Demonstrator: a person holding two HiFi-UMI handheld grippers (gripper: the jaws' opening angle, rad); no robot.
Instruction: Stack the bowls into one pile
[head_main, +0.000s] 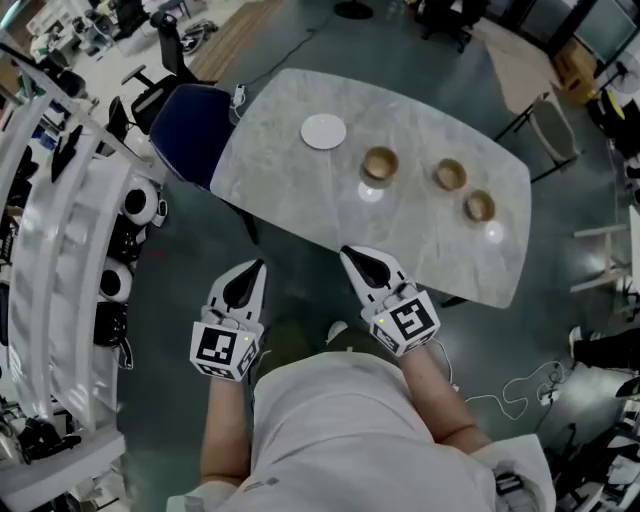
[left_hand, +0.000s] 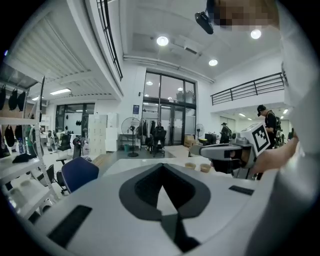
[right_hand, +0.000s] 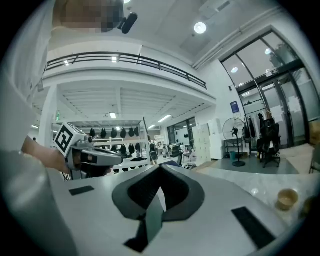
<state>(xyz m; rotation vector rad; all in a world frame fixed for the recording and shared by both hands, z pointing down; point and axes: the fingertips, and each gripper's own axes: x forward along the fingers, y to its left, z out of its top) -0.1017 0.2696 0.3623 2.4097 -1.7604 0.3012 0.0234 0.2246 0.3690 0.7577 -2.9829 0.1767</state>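
While the head view looks steeply down, you can see three tan bowls sitting apart in a loose row on the marble table: the left bowl, the middle bowl and the right bowl, none stacked. There's a white plate further out, to the left of the left bowl, and a blue chair tucked at the table's left end. The left gripper hangs off the table over the floor, and the right gripper has its tip just at the table's near edge, both well apart from the bowls. In the left gripper view the left gripper has its jaws closed together to a point with nothing between them. Past them the right gripper shows off to the right, with two of the bowls small on the tabletop beside it. The right gripper view is the same deal: the right gripper has its jaws pressed together and empty, the left gripper sits off to the left, and one bowl is at the lower right on the table, though I can't tell which one.
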